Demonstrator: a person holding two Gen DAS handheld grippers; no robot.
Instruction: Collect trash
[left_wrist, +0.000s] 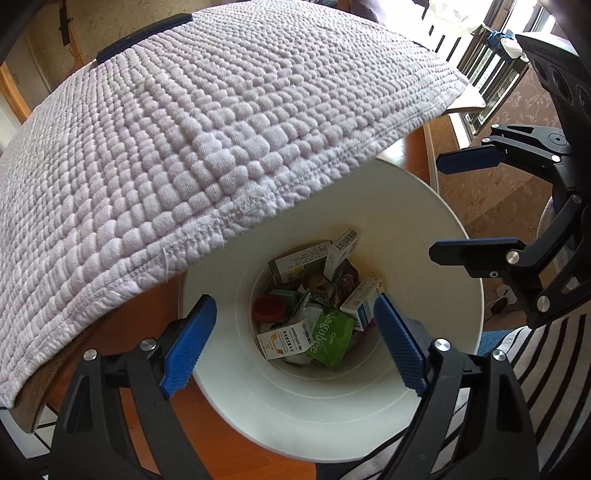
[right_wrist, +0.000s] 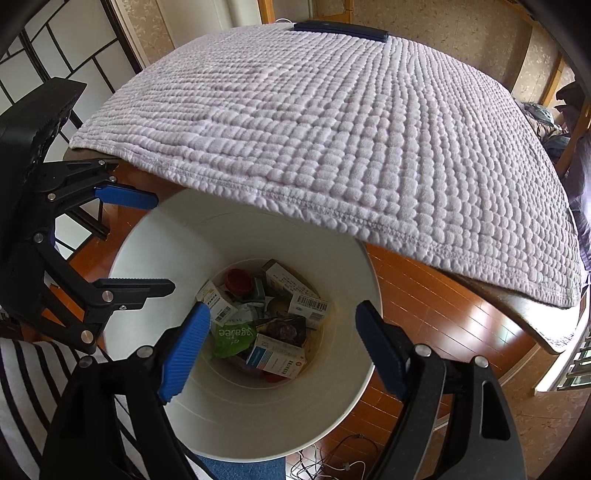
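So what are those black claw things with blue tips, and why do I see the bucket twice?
Each claw is a hand-held gripper that a person carries, one per hand, with a small camera looking along its fingers. One picture comes from the left hand-held gripper, the other from the right hand-held gripper, so you see the same white bin from two sides. Both are open and hold nothing. In the bin lies trash: small medicine boxes, a green wrapper and a red lid. Beside the bin is a table under a pale knobbly cloth, with one dark flat thing at its far edge.
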